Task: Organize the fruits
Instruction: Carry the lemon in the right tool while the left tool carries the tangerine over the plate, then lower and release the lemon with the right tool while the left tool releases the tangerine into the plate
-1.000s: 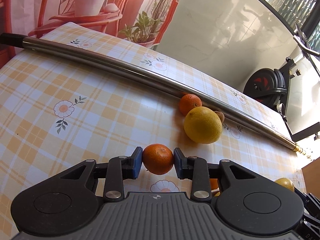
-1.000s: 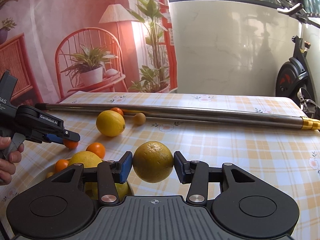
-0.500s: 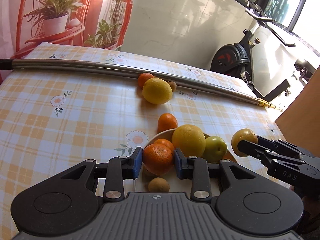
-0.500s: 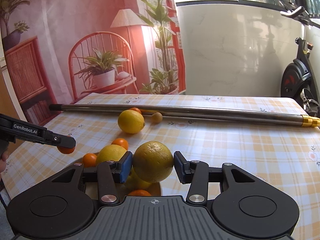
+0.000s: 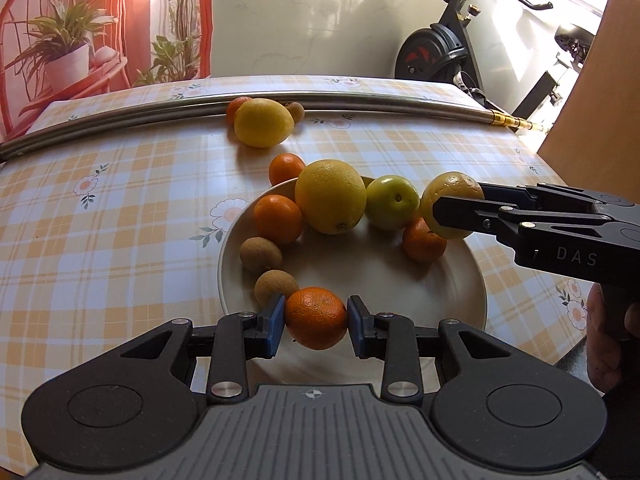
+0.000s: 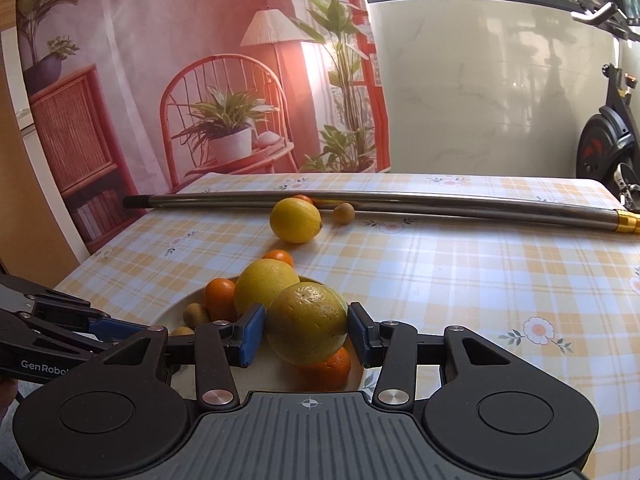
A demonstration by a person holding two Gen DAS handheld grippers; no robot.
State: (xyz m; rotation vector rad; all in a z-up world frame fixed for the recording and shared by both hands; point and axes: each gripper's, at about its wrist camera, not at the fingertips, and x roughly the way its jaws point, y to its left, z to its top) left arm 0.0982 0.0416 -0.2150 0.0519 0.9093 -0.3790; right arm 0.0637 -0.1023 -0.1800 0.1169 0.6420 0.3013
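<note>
Left gripper (image 5: 316,318): clamped on a small orange (image 5: 316,317), blue pads against both its sides, held over the near rim of the plate (image 5: 452,300)

Right gripper (image 6: 306,330): clamped on a large yellow-green citrus (image 6: 307,323), held above the plate's right side, over a small orange (image 5: 423,240) lying there

Plate, white, on the checked tablecloth (image 5: 120,208) toward the table's near edge, held: one big yellow citrus (image 5: 331,196), a green apple (image 5: 393,202), a small orange (image 5: 278,219) at the left rim, two brown kiwi-like fruits (image 5: 261,255)

Loose on the cloth: one small orange (image 5: 285,168) touching the plate's far rim; farther back a lemon (image 5: 263,122), an orange (image 5: 236,107) partly hidden behind it and a small brown fruit (image 5: 295,111), all near the metal pole (image 5: 360,100) that lay along the table's far edge

A hand (image 5: 606,340) gripped the right gripper's handle at the table's right edge
</note>
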